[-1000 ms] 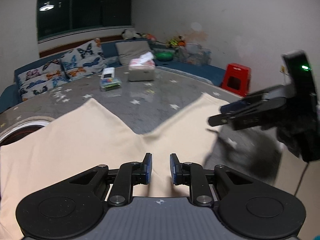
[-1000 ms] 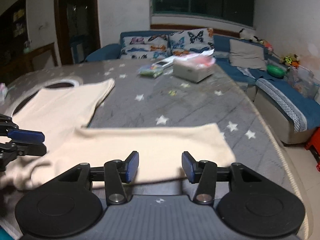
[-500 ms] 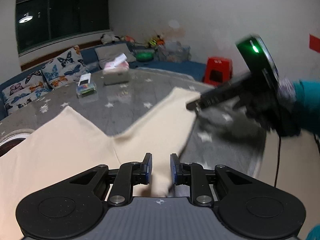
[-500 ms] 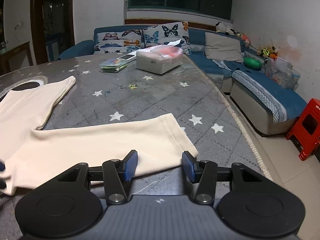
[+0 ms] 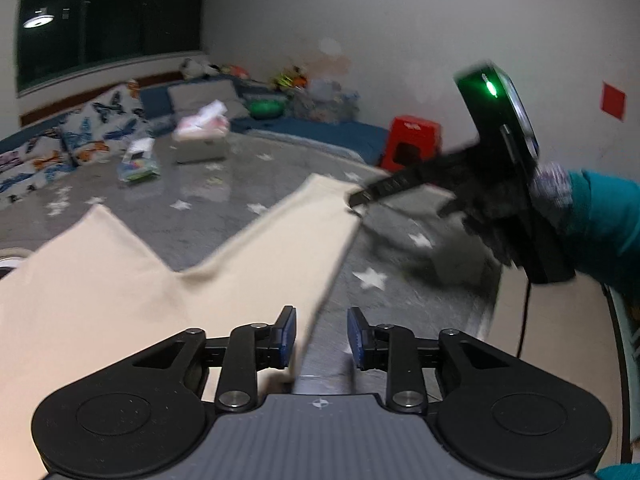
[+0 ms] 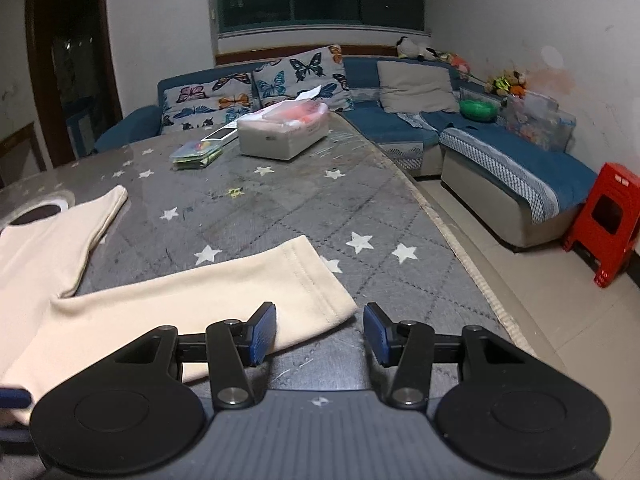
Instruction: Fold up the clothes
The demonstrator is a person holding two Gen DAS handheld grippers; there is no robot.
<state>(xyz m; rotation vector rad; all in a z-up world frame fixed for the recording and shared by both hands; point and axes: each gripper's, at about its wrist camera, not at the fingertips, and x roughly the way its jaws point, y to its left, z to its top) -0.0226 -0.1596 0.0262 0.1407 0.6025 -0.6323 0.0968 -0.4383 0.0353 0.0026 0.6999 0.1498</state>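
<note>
A cream garment point(image 5: 120, 280) lies flat on the grey star-patterned table point(image 5: 240, 184). My left gripper point(image 5: 322, 336) hangs low over its near edge. Its jaws are opening, and the cloth's edge point(image 5: 308, 332) lies loose between them beside the left pad. The long cream sleeve point(image 6: 224, 296) runs to its stitched cuff point(image 6: 316, 280). My right gripper point(image 6: 320, 332) stands open just in front of that cuff, its pads pressing on nothing. In the left wrist view the right gripper point(image 5: 360, 200) is blurred at the sleeve's far end.
A tissue box point(image 6: 280, 132) and a packet of coloured items point(image 6: 196, 152) sit at the table's far side. The table's edge point(image 6: 460, 248) curves along the right, with a blue sofa point(image 6: 500, 152) and a red stool point(image 6: 612, 220) beyond. A teal sleeve point(image 5: 600, 232) holds the right gripper.
The left jaws have widened and the cloth edge now lies loose between them. The right gripper has slid right along the sleeve to its cuff, jaws unchanged.
</note>
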